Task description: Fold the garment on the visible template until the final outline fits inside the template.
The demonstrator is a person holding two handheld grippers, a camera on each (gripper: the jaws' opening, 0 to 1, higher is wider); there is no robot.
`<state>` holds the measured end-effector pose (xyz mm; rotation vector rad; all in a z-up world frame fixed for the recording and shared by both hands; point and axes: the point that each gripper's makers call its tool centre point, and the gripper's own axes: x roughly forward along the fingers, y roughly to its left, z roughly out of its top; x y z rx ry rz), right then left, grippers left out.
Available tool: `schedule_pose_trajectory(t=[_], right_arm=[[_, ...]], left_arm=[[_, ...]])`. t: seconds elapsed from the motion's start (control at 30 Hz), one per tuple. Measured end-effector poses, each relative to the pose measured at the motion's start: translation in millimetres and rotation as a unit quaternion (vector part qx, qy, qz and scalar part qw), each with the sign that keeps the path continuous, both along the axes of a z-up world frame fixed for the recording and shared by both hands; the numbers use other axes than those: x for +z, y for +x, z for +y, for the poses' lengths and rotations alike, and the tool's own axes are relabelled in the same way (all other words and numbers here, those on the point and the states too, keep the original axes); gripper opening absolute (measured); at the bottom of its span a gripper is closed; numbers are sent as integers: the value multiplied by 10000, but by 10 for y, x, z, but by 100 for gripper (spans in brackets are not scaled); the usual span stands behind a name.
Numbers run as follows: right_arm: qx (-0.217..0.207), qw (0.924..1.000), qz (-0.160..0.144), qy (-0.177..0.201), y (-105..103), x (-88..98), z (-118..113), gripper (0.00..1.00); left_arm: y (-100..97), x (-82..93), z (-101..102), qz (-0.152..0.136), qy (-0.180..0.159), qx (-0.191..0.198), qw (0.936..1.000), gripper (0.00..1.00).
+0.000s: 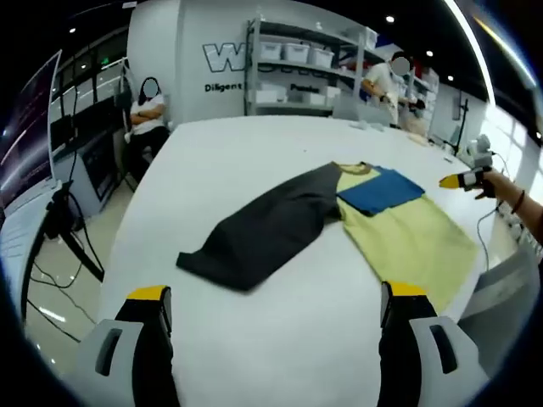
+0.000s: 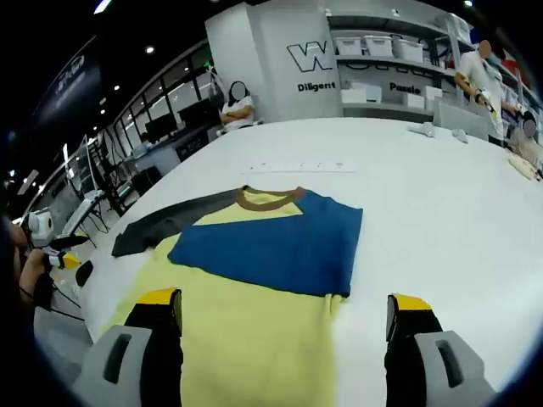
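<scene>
In the left gripper view the left tool [image 1: 276,309] hovers over bare white worktop [image 1: 237,161] with its jaws spread wide and nothing between them. The garment, a colour-block T-shirt [image 1: 382,225], lies flat ahead of this tool and toward its right jaw, well apart from the tips. Its dark grey sleeve [image 1: 259,233] stretches toward the left jaw's side, the pale yellow body [image 1: 416,242] runs toward the right jaw, and the blue sleeve [image 1: 380,191] is folded over the yellow, just beyond it. The other tool [image 1: 462,180], held by a hand [image 1: 496,182], shows at the far right edge of the worktop.

In the right gripper view the right tool [image 2: 284,318] has its jaws spread too, holding nothing; the yellow body [image 2: 246,339] lies directly between and beneath the jaws, though I cannot tell whether they touch it. The blue sleeve [image 2: 276,246] lies just ahead, the brown collar [image 2: 270,199] beyond it.
</scene>
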<state>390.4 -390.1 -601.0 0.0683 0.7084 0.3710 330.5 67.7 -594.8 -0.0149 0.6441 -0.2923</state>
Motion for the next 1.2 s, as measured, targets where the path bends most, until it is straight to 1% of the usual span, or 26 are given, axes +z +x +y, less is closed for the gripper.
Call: schedule_pose_trajectory(t=[0.07,0.13,0.2,0.23,0.4,0.47,0.5,0.53,0.6,0.63,0.77,0.83,0.87,0.93,0.97,1.07,1.2], right_arm=[[34,10000,-36,-50,-81,48,1,99],[80,9999,-61,-106,-161,90,2,99],[103,9998,-82,-114,-203,115,0,99],[129,9998,-94,-104,-270,151,4,99],[231,9996,-130,-105,-455,195,40,99],[240,9996,-123,-121,-512,199,43,99],[219,9996,-136,-109,-536,205,40,99],[159,9997,-160,-67,-543,217,36,99],[103,9998,-179,32,-580,229,39,99],[97,9998,-174,36,-597,227,42,99],[100,9997,-175,-110,-671,217,33,99],[112,9995,-212,-188,-710,241,21,99],[113,9995,-220,-193,-714,245,19,99],[96,9995,-225,-201,-738,256,4,99],[97,9995,-228,-199,-753,262,-2,99],[107,9994,-232,-242,-780,272,0,99],[106,9992,-253,-290,-780,285,-1,99]], left_arm=[[21,-19,33,59,-51,63,10000,96],[65,-19,71,3,12,173,9998,96],[87,-23,76,-3,-8,184,9998,96],[113,-35,76,26,-115,232,9997,95],[223,-113,141,75,-220,437,9988,92],[260,-146,175,116,-257,538,9982,89],[276,-150,190,115,-306,609,9976,86],[306,-153,196,102,-467,744,9961,83],[354,-174,215,77,-578,866,9945,80],[372,-193,229,72,-577,916,9941,79],[410,-319,287,237,-541,1142,9917,72],[442,-355,342,183,-516,1354,9893,68],[453,-369,357,172,-505,1400,9887,67],[469,-407,382,191,-484,1486,9875,66],[475,-443,396,252,-473,1544,9865,66],[500,-496,459,278,-353,1715,9842,65],[533,-552,469,340,-441,1843,9813,59]])
